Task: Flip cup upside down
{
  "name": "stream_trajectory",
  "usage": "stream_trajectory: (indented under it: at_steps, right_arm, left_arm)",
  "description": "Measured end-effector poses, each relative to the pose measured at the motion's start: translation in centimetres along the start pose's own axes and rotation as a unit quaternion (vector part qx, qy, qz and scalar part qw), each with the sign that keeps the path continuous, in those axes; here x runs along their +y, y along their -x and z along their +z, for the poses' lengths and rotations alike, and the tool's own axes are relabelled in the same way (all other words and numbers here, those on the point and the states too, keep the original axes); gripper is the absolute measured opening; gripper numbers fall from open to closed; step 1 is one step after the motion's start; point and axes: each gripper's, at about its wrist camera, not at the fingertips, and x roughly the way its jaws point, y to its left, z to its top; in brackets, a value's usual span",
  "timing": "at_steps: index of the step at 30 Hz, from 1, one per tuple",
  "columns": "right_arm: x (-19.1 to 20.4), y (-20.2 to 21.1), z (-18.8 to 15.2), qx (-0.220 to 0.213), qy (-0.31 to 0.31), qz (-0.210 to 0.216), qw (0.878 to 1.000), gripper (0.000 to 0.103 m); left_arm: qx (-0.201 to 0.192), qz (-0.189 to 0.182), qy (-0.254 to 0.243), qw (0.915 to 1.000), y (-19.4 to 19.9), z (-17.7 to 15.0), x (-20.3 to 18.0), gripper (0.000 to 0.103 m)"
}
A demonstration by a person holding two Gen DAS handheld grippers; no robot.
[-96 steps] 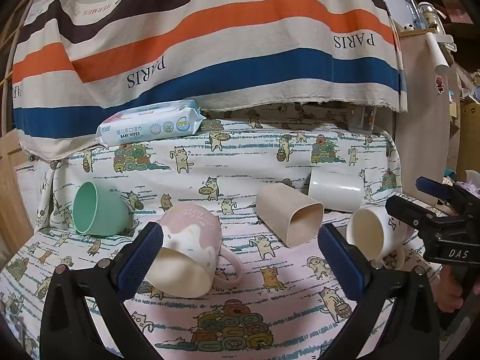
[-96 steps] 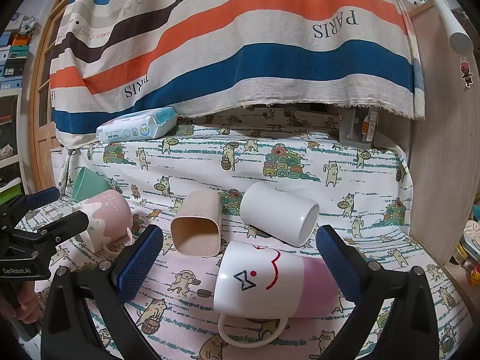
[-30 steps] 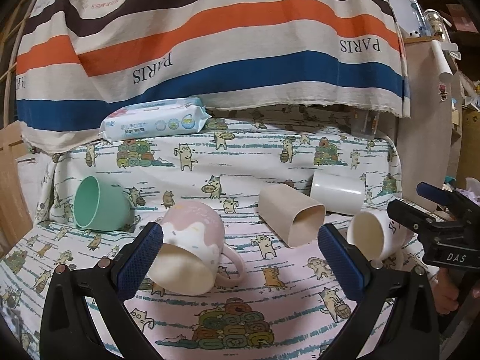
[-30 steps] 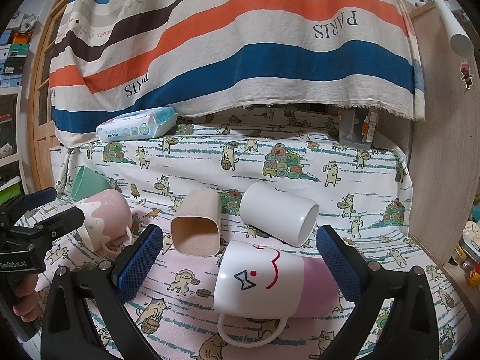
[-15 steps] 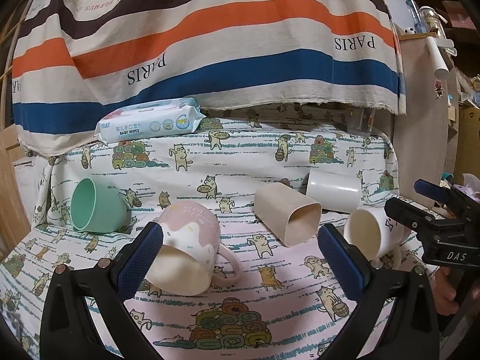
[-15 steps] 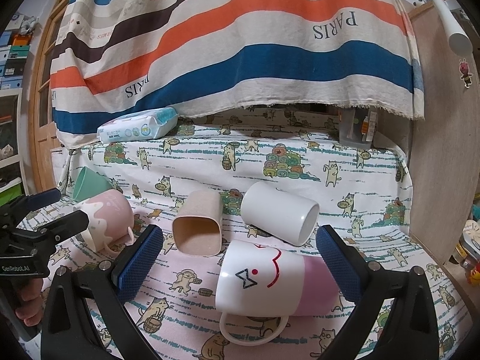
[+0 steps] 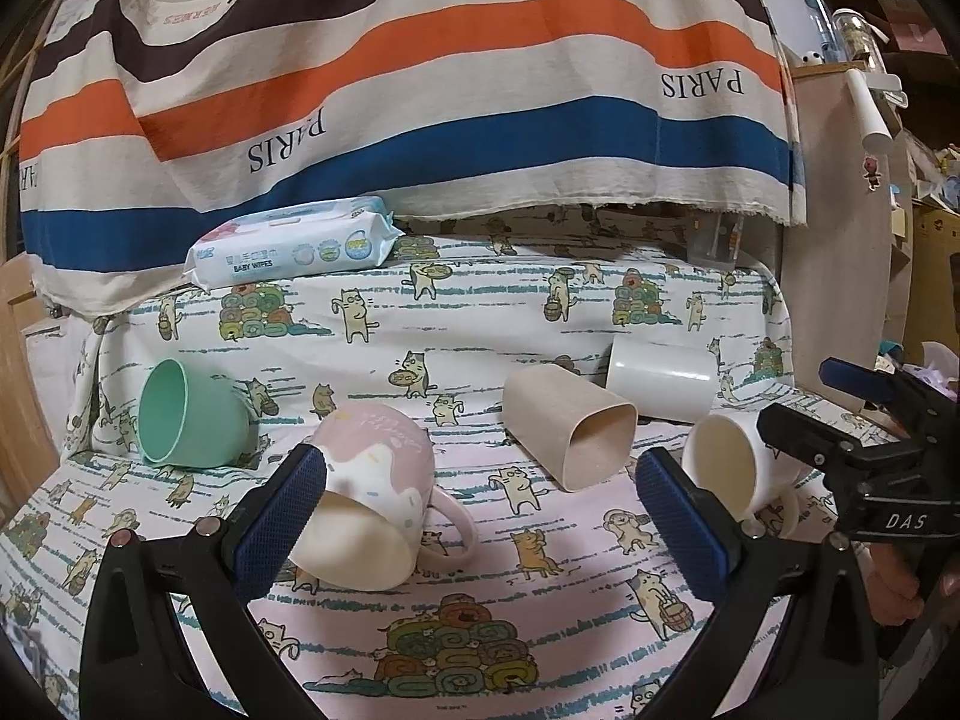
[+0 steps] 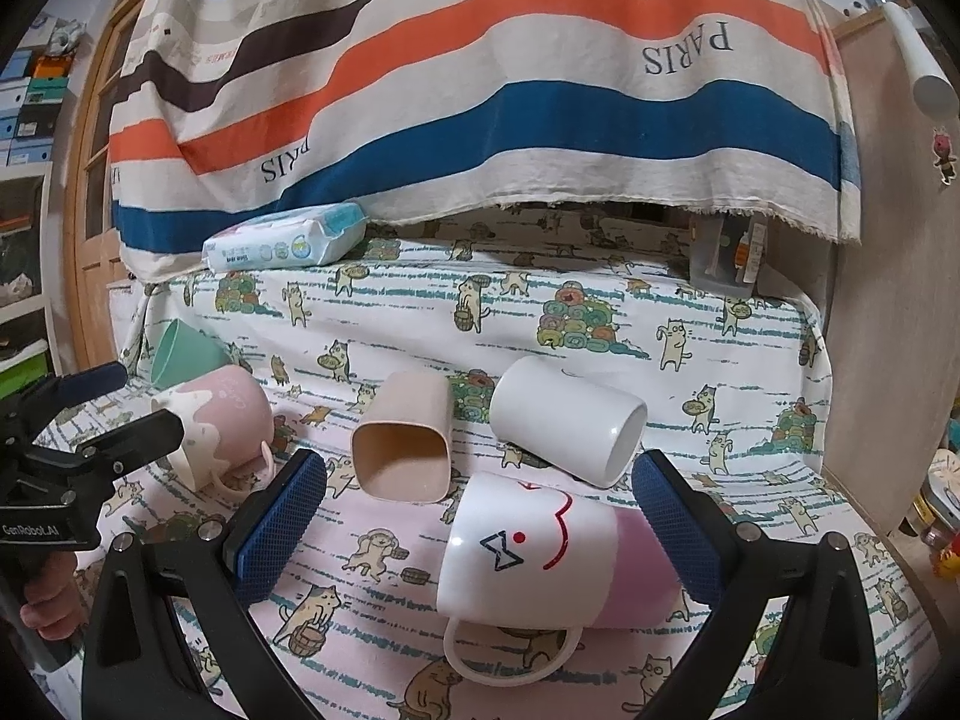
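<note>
Left wrist view: pink mug (image 7: 372, 492) lies sideways beside wide-open, empty left fingers (image 7: 282, 516).

Left gripper (image 7: 480, 519): black plastic frame, two angled arms, blue cross-hatched rubber pads (image 7: 279, 519) on inner faces. Silver screw heads on each arm, near pad base. In right wrist view, at 9 o'clock, its body shows white lettering "GenRobot.AI"; bare skin of left hand (image 8: 51, 597) below.

Right gripper (image 8: 477, 525): same build, black w/ blue textured pads (image 8: 675, 528), silver screws. In left wrist view, at 3 o'clock, marked "DAS"; right hand (image 7: 897, 585) skin pinkish.
</note>
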Motion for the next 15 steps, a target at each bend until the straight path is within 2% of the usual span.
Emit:
stream_trajectory:
  at_steps: [10,13,15]
  right_arm:
    - [-0.28,0.02,0.02,0.006,-0.003,-0.01,1.0,0.103]
    - [-0.25,-0.1,0.07,0.009,-0.002,-0.012,1.0,0.103]
    - [-0.26,-0.13,0.07,0.01,-0.002,-0.012,1.0,0.103]
  left_arm:
    - [0.0,-0.006,-0.004,1.0,-0.03,-0.01,-0.08,0.103]
    - [-0.002,0.015,-0.009,0.9998,0.14,-0.02,-0.2,0.103]
    - [-0.007,0.013,-0.013,0.9998,0.31,0.02,-0.25,0.103]
